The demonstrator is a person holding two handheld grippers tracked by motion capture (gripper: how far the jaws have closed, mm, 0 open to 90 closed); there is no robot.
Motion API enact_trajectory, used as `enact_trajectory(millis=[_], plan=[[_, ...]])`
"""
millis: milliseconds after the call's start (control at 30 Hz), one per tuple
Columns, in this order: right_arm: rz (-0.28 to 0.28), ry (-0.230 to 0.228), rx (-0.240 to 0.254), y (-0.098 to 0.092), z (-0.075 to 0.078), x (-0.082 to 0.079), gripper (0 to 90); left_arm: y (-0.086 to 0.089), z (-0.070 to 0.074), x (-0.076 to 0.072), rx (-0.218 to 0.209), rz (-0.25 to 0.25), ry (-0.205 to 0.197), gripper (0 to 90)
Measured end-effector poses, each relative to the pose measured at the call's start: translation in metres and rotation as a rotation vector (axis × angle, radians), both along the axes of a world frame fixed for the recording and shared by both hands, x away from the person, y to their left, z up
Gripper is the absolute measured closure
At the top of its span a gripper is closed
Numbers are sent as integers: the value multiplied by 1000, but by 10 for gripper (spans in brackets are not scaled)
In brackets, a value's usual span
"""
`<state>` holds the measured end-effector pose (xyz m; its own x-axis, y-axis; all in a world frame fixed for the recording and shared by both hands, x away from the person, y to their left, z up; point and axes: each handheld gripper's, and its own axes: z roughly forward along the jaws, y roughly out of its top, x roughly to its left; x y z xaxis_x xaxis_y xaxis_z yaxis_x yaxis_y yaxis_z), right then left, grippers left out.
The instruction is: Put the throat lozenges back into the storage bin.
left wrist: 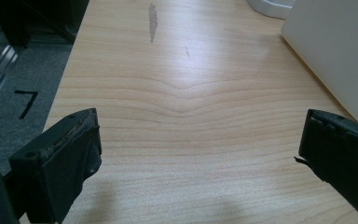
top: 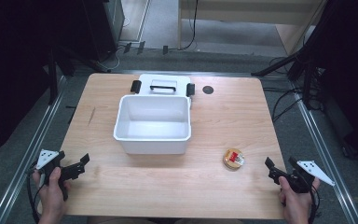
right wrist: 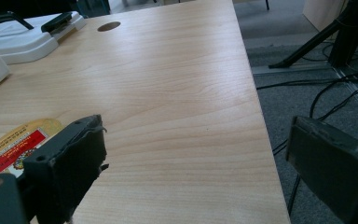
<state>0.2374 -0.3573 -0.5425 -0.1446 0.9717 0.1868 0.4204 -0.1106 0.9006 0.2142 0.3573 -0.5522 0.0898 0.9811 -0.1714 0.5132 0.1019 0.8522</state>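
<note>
A white plastic box (top: 153,124) stands open in the middle of the wooden table, and its lid (top: 163,86) with black clips lies flat just behind it. A small round tin (top: 233,158) with a yellow and red label sits on the table to the right of the box; its edge (right wrist: 14,144) shows beside the left jaw in the right gripper view. My left gripper (top: 72,164) rests at the front left corner, open, with bare wood between its jaws (left wrist: 200,149). My right gripper (top: 279,167) is held at the front right edge, open and holding nothing (right wrist: 196,158).
The box wall (left wrist: 335,51) rises at the right of the left gripper view. A dark round hole (top: 208,89) marks the table near the lid. Cables and black stand legs (top: 284,65) lie on the grey floor beyond the right table edge. Metal rails run along both sides.
</note>
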Motion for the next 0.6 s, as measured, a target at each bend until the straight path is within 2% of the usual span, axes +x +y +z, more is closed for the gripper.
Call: enact_trajectory(millis=[167,200,233,267,300,333,367,400,433,567,600], plan=[[-1,6,8,-1,1,0,52,-1,0,0,1,2,0,0],[22,25,1,-1,3,0,57,-1,0,-1,1,1,-1,0],[22,25,1,-1,3,0,57,-1,0,-1,1,1,-1,0],[49,56,-24,2,5,2,58,-1,0,-1,0,2,0,0],[49,56,-24,2,5,2,58,-1,0,-1,-1,2,-1,0],[88,83,-50,7,6,3,58,0,0,-1,-1,3,0,0],[88,83,-50,7,6,3,58,0,0,-1,-1,2,-1,0],[106,101,-61,10,7,5,58,0,0,-1,-2,0,-1,0],[145,127,-89,16,10,8,58,0,0,-1,-3,1,-2,0],[177,161,-110,24,17,14,58,0,0,-1,-2,-1,-4,0],[198,184,-140,29,21,18,58,-1,0,-1,-2,0,-4,0]])
